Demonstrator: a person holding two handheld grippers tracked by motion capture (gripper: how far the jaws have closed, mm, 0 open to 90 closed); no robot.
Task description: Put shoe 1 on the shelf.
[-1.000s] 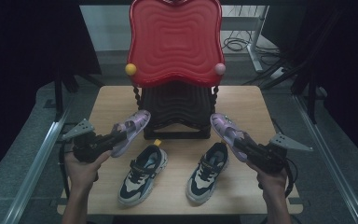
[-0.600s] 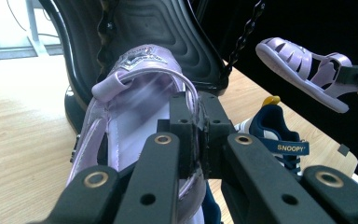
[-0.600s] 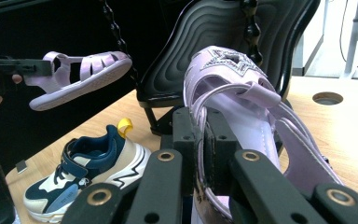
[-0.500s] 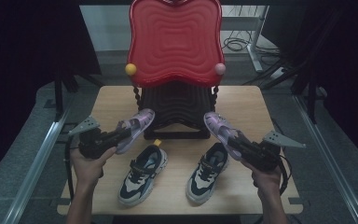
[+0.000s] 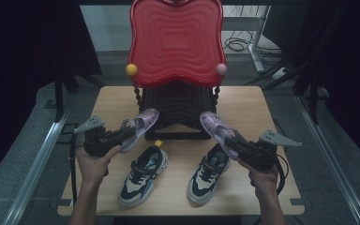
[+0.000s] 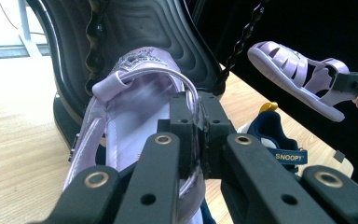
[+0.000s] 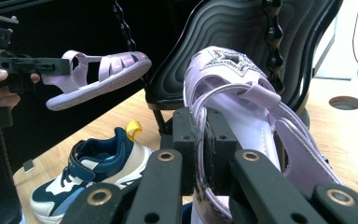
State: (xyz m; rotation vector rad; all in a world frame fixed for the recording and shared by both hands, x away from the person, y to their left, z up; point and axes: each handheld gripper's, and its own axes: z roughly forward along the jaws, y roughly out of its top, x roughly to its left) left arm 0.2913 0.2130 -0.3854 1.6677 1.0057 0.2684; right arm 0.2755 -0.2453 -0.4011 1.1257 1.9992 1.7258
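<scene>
- As two lilac jelly sandals hang in the air above the wooden bench (image 5: 262, 101), the left gripper (image 5: 122, 135) has its fingers (image 6: 182, 135) clamped on the heel strap of the left sandal (image 5: 139, 128), toe aimed at the black-and-red chair (image 5: 176, 47).
- The right gripper (image 5: 232, 143) mirrors it, fingers (image 7: 186, 149) closed on the back strap of the right sandal (image 5: 218, 129).
- Below them a pair of navy-and-cream children's trainers (image 5: 143, 174) stands on the bench, toes toward the person, the second trainer (image 5: 209, 172) just beside the first.
- The step in hand looks like carrying the sandals, lifted clear of the bench and not yet set down.
- The next move likely calls for lowering both sandals level onto bare wood, clear of the trainers and the chair's base, before the fingers let go.
- A tilted strap grip could let a sandal tip on landing.
</scene>
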